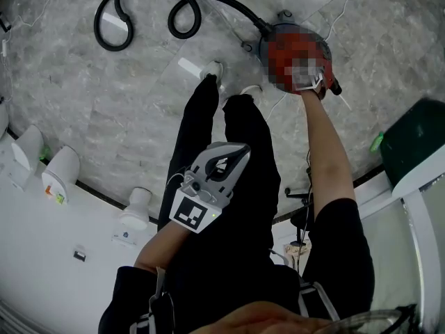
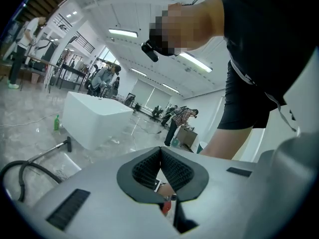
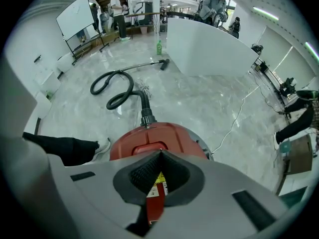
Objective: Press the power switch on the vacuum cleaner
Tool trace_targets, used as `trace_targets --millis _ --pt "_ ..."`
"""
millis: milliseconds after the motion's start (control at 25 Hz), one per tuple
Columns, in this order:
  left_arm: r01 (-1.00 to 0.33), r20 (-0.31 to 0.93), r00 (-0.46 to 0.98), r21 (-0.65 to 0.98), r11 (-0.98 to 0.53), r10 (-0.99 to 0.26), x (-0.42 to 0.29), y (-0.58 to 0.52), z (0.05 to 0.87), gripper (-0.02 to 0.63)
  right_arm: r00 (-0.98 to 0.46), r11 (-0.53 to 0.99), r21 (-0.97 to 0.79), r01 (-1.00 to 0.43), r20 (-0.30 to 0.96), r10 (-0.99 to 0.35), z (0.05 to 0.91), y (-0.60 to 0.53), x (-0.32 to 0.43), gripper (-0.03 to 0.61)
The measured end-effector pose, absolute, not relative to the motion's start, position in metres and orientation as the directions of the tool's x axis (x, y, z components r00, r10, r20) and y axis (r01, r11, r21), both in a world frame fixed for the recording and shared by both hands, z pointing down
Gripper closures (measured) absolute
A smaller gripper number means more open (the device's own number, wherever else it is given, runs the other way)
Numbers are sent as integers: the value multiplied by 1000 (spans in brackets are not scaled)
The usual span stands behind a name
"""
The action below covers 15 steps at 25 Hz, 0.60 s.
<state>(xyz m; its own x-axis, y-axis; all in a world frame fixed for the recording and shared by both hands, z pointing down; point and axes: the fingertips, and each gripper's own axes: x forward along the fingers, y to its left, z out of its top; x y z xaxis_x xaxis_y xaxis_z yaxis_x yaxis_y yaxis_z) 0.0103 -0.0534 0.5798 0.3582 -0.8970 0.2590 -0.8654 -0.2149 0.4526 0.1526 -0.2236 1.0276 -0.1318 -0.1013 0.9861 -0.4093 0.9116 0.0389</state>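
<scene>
Left gripper [image 2: 160, 151] at waist, right gripper [image 3: 159, 154] outstretched; fingers [image 2: 147, 169] together on both.

one red vacuum cleaner [image 3: 149, 138], one black hose [image 3: 145, 108], two hand-held grippers [image 2: 160, 153] [image 3: 159, 156]

A grey marble floor [image 3: 209, 103] carries a big white block [image 3: 209, 49], with a green bottle [image 3: 159, 47] just beside its corner. A thin white cable [image 3: 238, 114] crosses the floor, and a whiteboard [image 3: 75, 16] stands near people [image 3: 118, 6] at the back
</scene>
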Motion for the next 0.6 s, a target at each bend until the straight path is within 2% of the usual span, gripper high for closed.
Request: trace_targets --millis 280,440,600 --pt "-868 267 341 458 -193 -901 6 -41 588 595 -149 883 37 -468 982 -120 1031 -219 153 561" --pt "-868 264 356 449 -212 -896 11 -45 582 595 -128 795 33 -605 982 -138 1023 -222 163 561" --pt "-858 255 381 456 -237 -889 12 -44 568 595 -194 679 -6 -734 960 -202 995 -220 160 561"
